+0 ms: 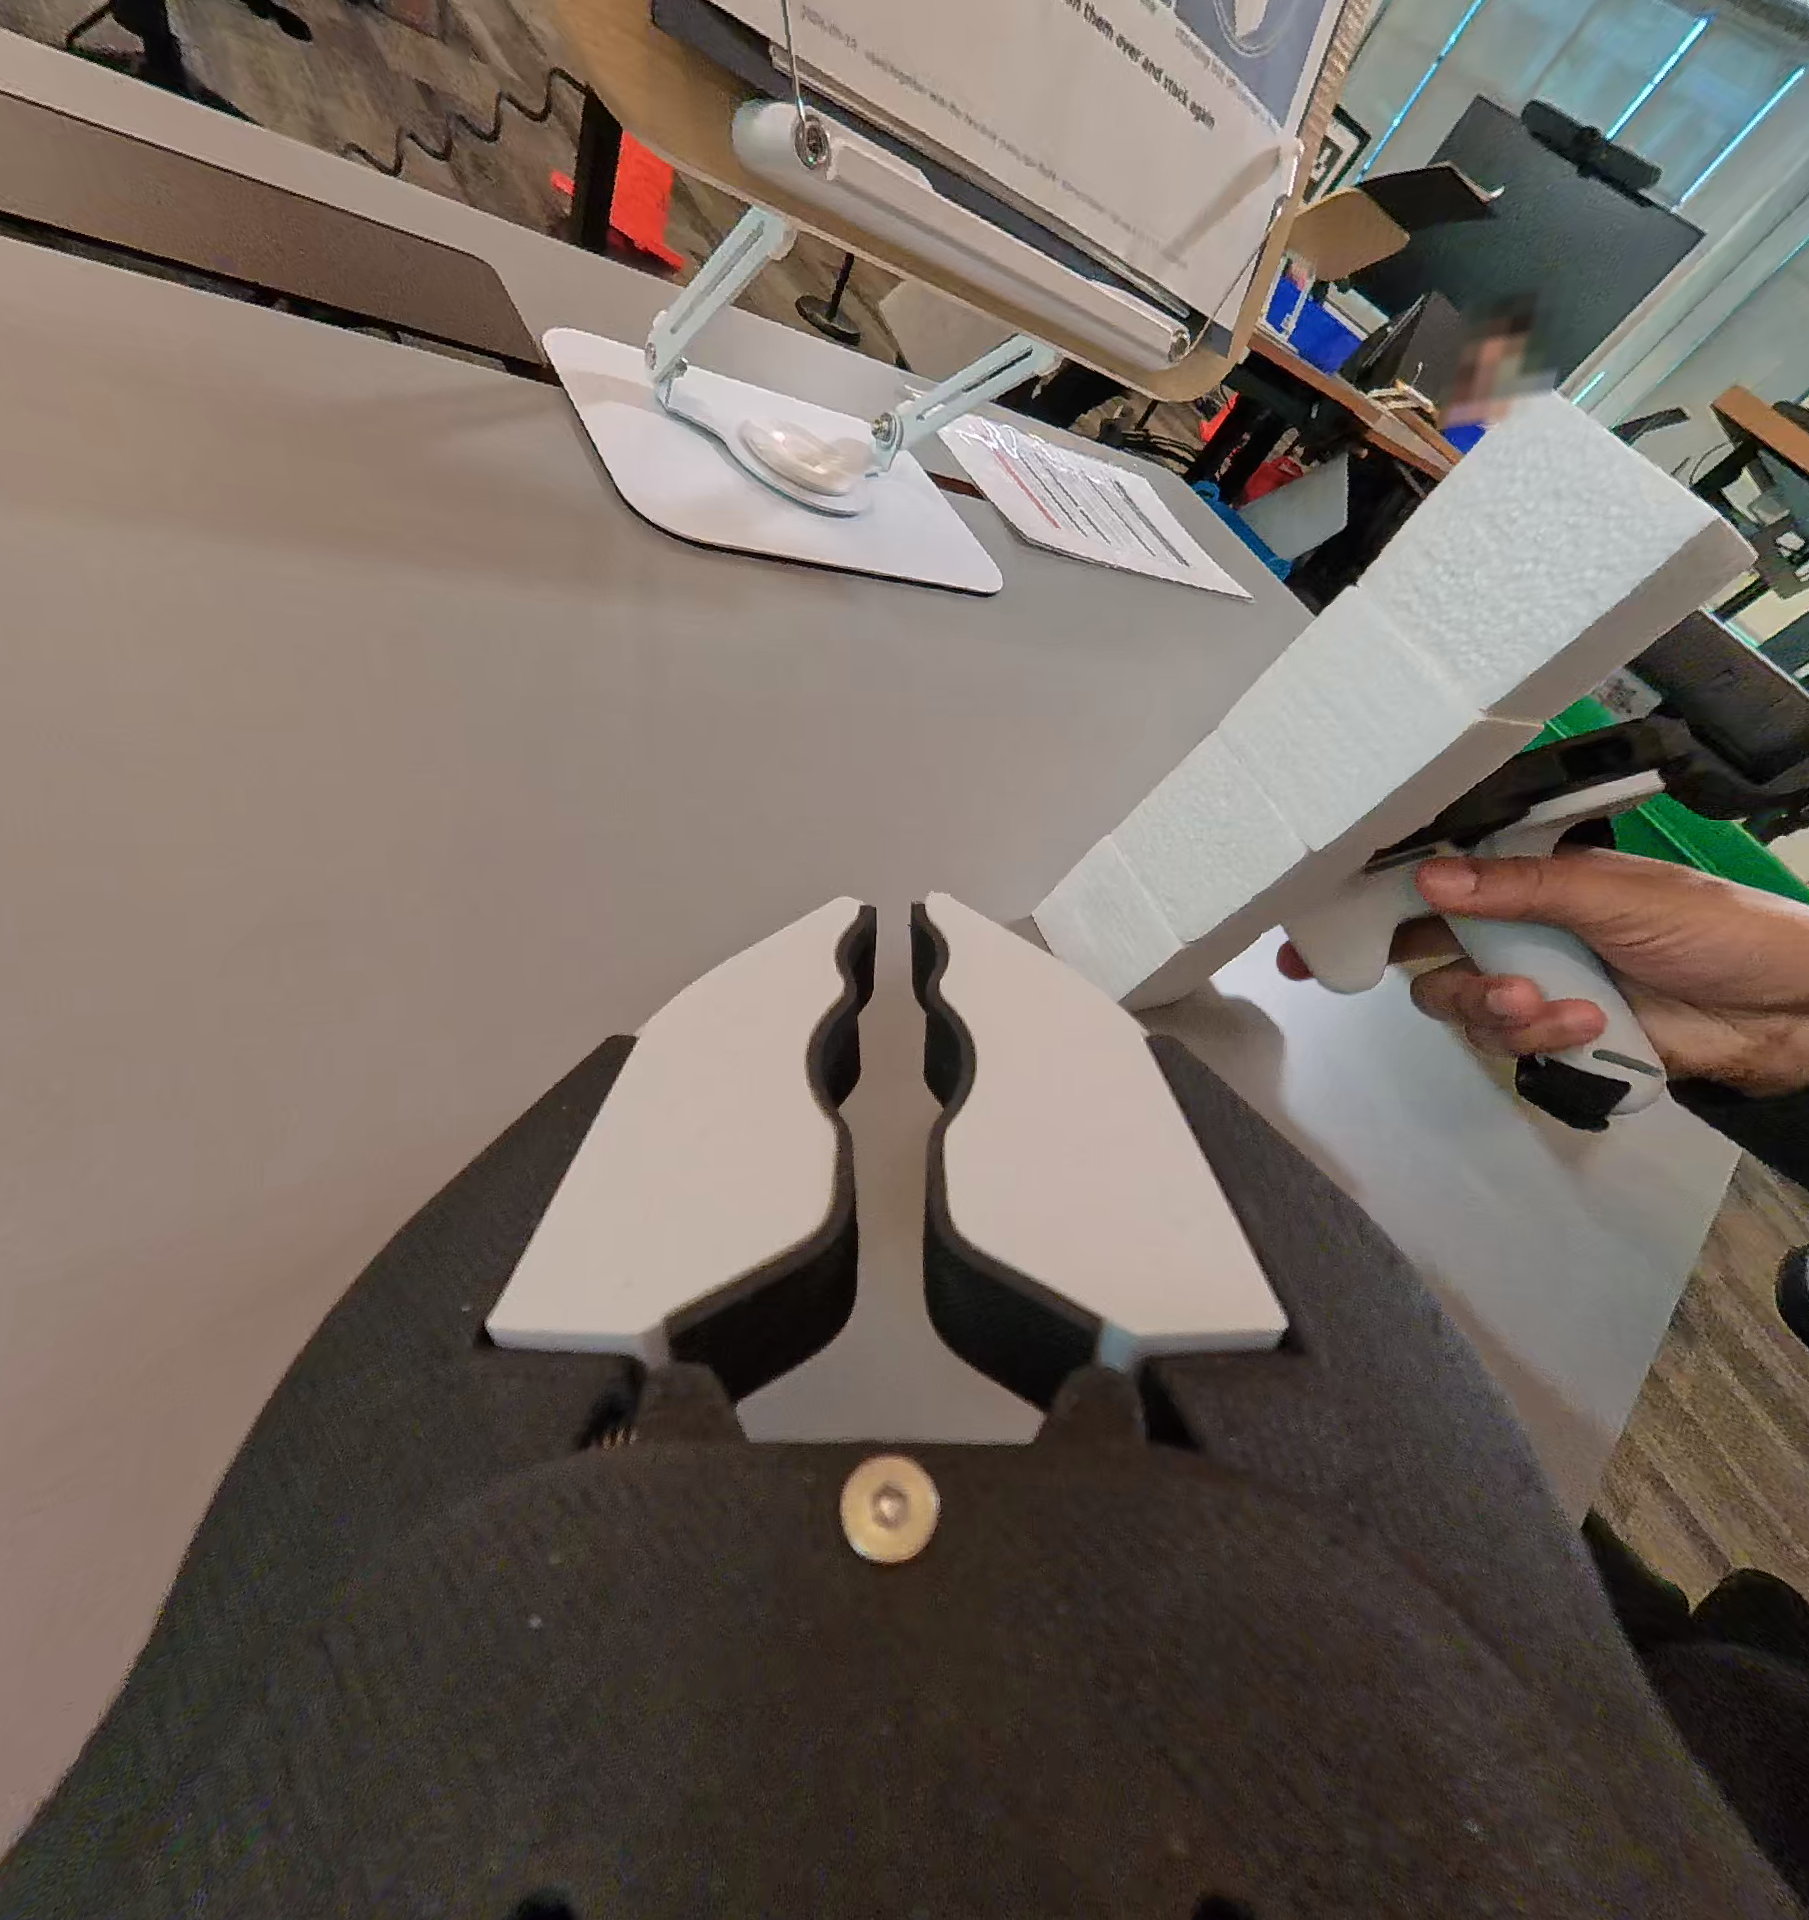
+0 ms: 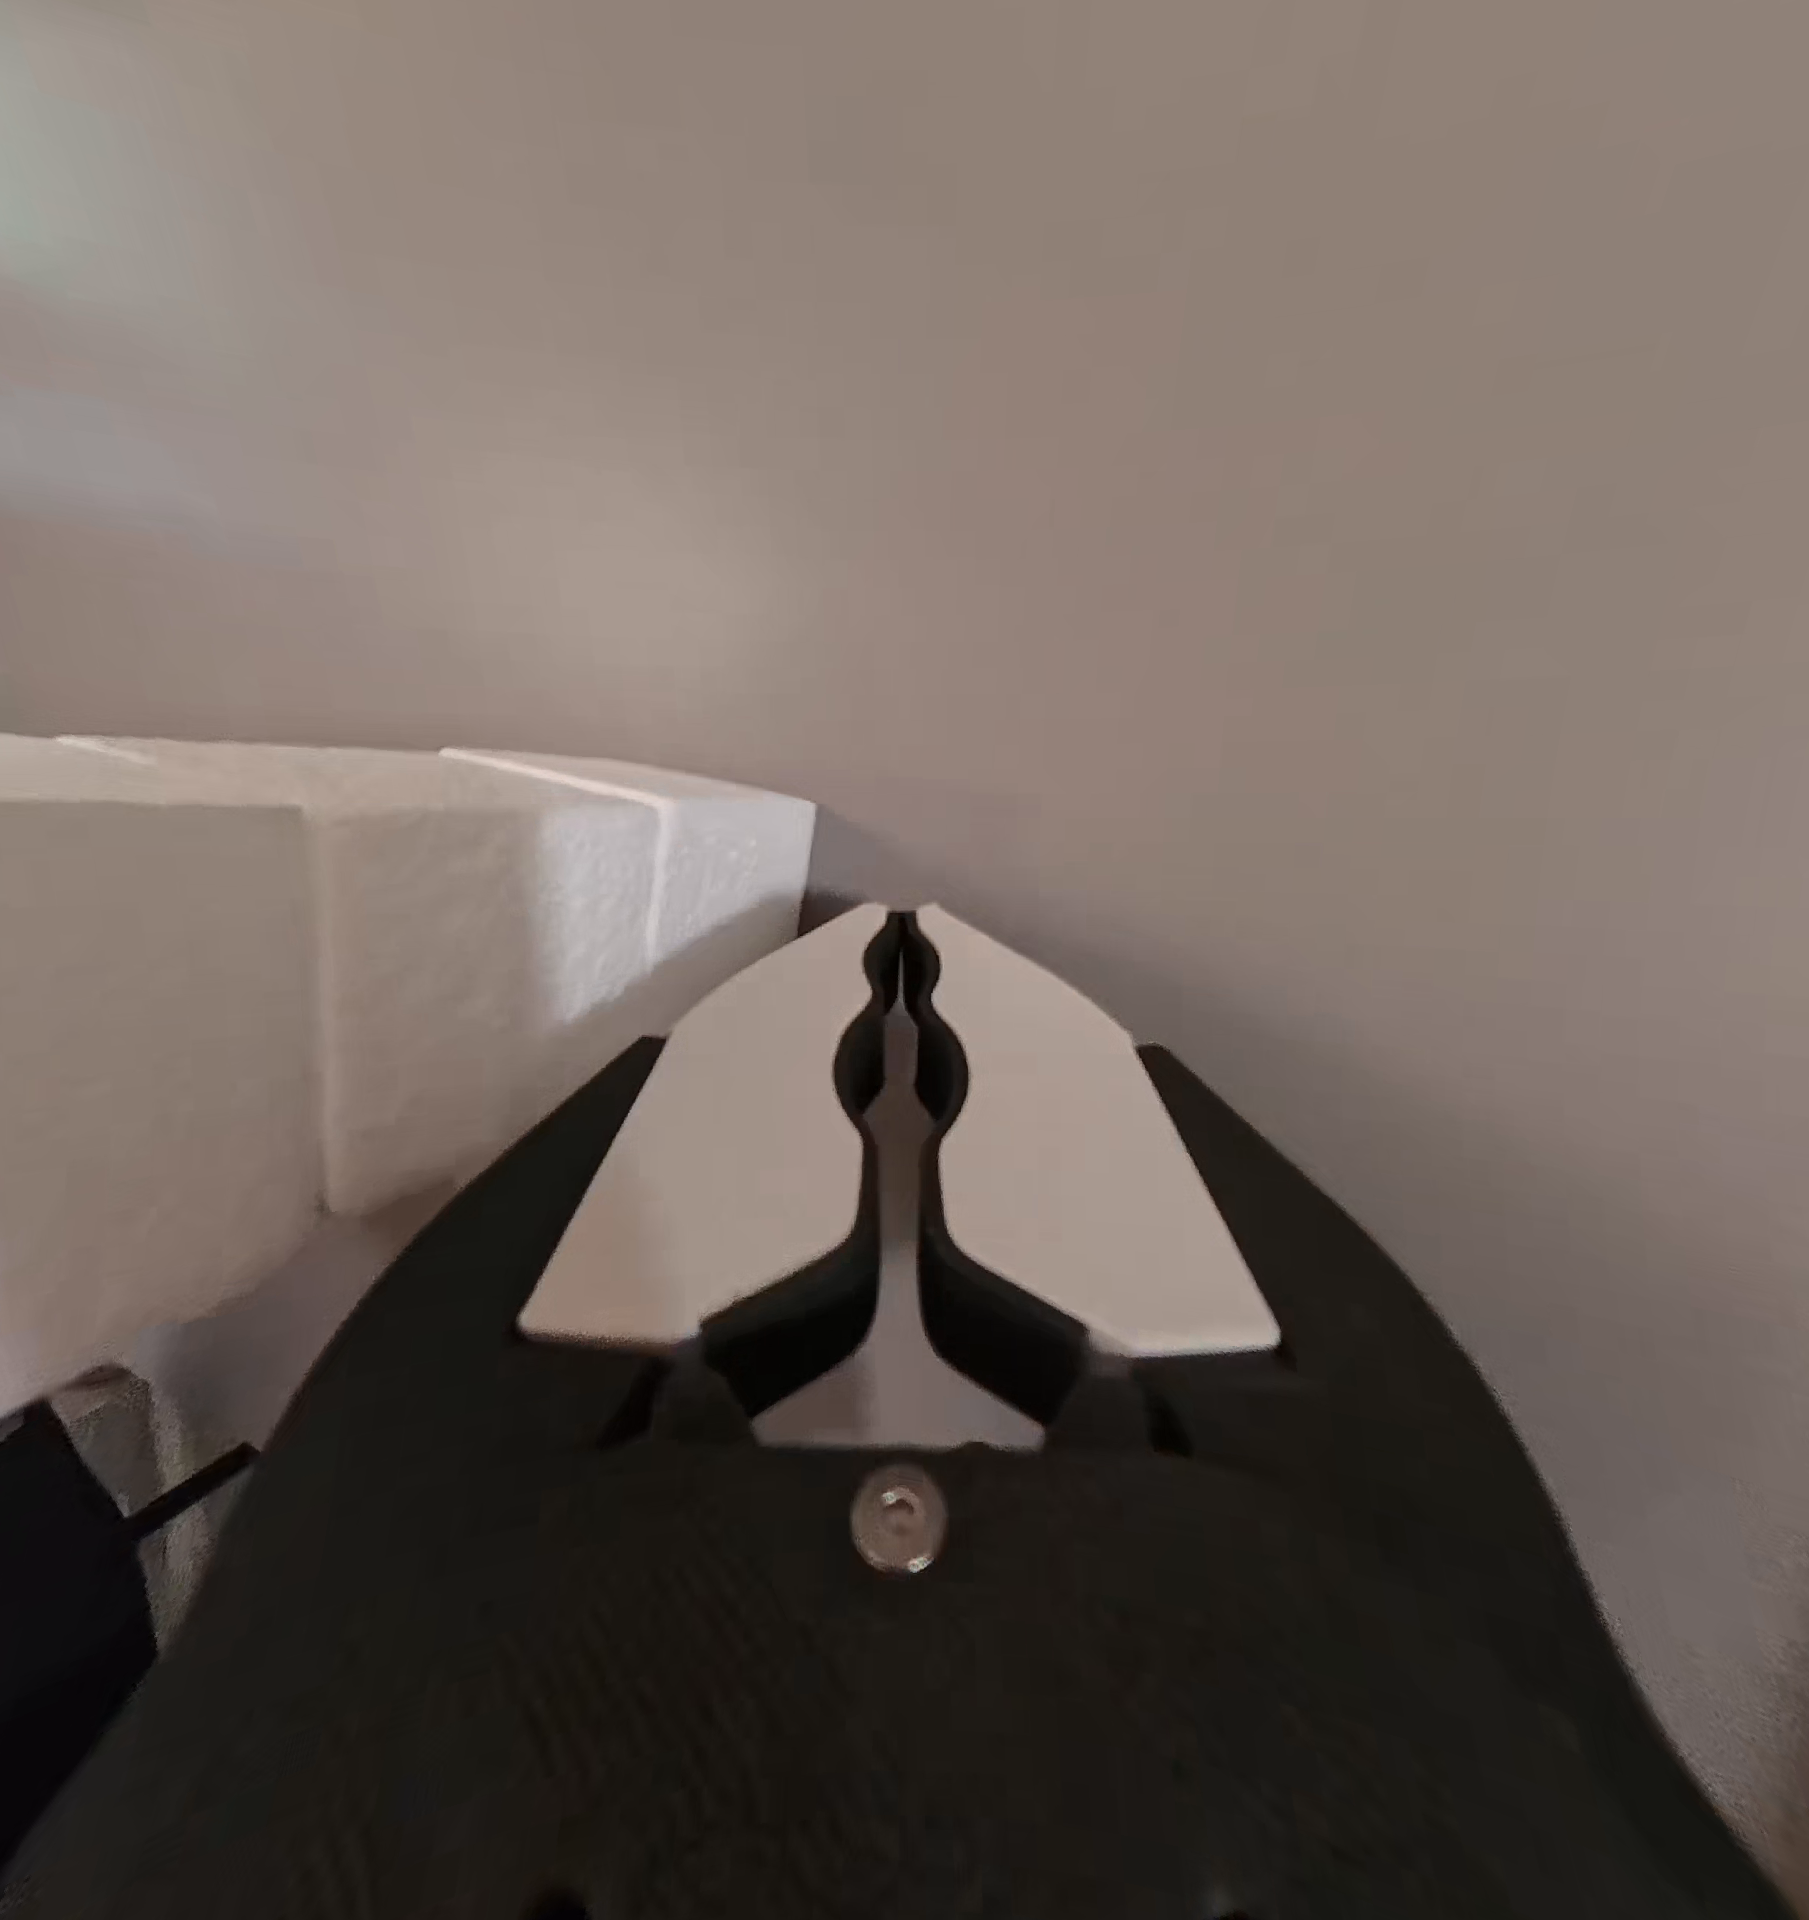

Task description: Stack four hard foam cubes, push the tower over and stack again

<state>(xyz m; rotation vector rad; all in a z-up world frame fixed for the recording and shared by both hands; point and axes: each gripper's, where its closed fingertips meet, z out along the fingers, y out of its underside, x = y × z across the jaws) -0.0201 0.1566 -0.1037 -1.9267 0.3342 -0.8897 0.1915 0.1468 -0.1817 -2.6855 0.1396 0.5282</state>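
Note:
My left gripper (image 1: 895,912) hovers over the grey table (image 1: 360,727), empty, jaws nearly together with a thin gap. To its right, a long white foam bar (image 1: 1399,665) made of several segments tilts up, its lower end by the table near my fingertips. A hand (image 1: 1658,966) holds the right gripper's handle (image 1: 1399,935) under the bar; the foam hides that gripper's fingers there. In the right wrist view my right gripper (image 2: 898,920) is shut and empty, tips touching over the table (image 2: 1191,520). The foam bar (image 2: 360,935) lies close along its left side. What holds the bar up is hidden.
A metal stand on a white base plate (image 1: 765,468) carries a board with a printed sheet (image 1: 1035,125) at the back. A laminated sheet (image 1: 1087,509) lies beside it. The table's right edge (image 1: 1606,1299) drops to wooden floor. A green bin (image 1: 1710,831) and desks stand beyond. About 25 centimetres separates my left fingertips from my right.

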